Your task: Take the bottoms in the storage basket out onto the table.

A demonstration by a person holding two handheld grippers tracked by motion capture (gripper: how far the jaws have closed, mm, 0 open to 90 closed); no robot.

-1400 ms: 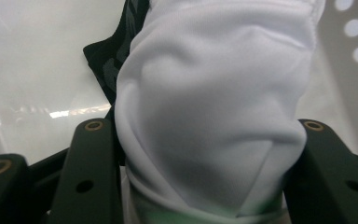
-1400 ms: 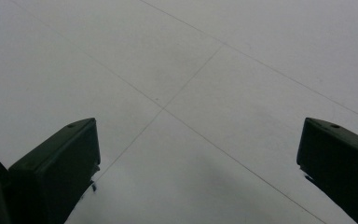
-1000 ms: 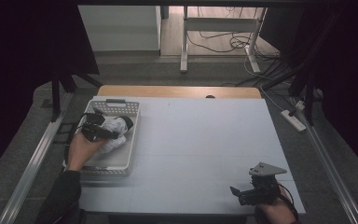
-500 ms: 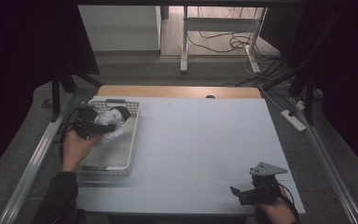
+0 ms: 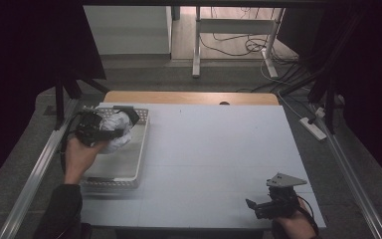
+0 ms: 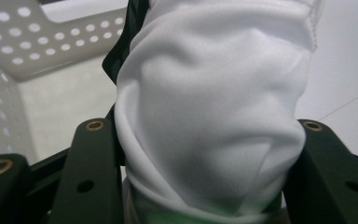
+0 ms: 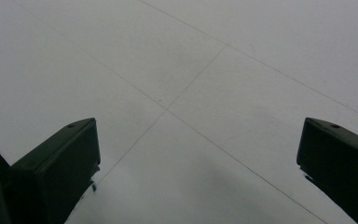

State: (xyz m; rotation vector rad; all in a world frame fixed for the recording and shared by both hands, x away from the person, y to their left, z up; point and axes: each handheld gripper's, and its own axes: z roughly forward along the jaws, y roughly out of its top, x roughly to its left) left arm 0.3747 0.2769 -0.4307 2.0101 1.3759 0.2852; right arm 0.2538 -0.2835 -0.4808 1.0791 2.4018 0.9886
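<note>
Gripping a bunched white cloth (image 6: 209, 121), the left tongs (image 5: 110, 128) hold it above the far left corner of the perforated white basket (image 5: 129, 172), whose bottom looks bare. The cloth lies between the jaws, bulging forward. Right tongs (image 5: 263, 206) rest released over the near right bench (image 5: 219, 144), well apart.

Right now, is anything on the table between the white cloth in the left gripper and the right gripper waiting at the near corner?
Nothing visible. The left gripper holds the white cloth above the perforated basket. From the basket across to the right gripper, the table surface is bare. The cloth only has to clear the basket's rim.
</note>
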